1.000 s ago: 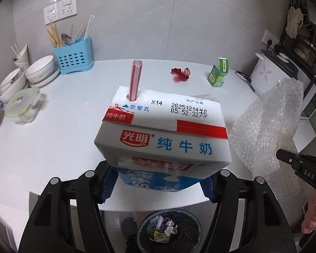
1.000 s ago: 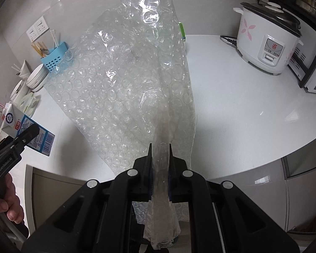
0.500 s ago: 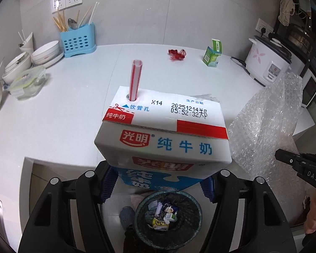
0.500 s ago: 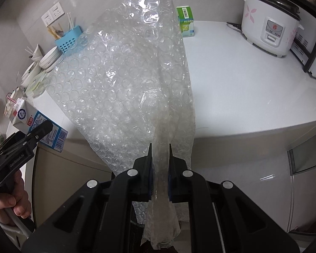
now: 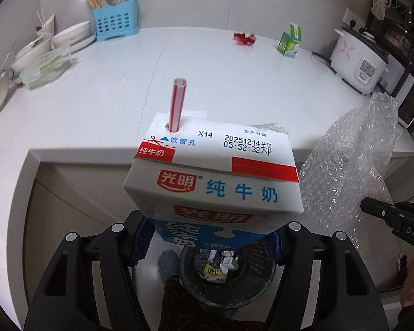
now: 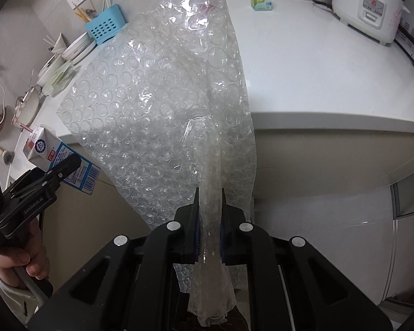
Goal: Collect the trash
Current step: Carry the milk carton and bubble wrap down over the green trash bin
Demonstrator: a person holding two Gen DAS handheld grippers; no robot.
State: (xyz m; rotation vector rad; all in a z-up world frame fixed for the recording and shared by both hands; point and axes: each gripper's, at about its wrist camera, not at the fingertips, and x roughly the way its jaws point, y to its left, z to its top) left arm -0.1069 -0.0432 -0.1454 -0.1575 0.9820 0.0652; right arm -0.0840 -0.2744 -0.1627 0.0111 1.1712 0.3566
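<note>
On the left, the left gripper (image 5: 208, 237) is clamped across the lower body of a milk carton (image 5: 212, 182) with a striped straw (image 5: 177, 104), hanging just above the mesh trash bin (image 5: 226, 284); it looks stiff and probably light, best squeezed on its flat sides. On the right, the right gripper (image 6: 209, 220) pinches a gathered fold of bubble wrap (image 6: 162, 104), limp, airy, slippery sheet that bunches best.

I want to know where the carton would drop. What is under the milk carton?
Under the milk carton is a dark mesh bin already holding small wrappers and a little box. The carton and fingers hide the bin's far rim.
</note>
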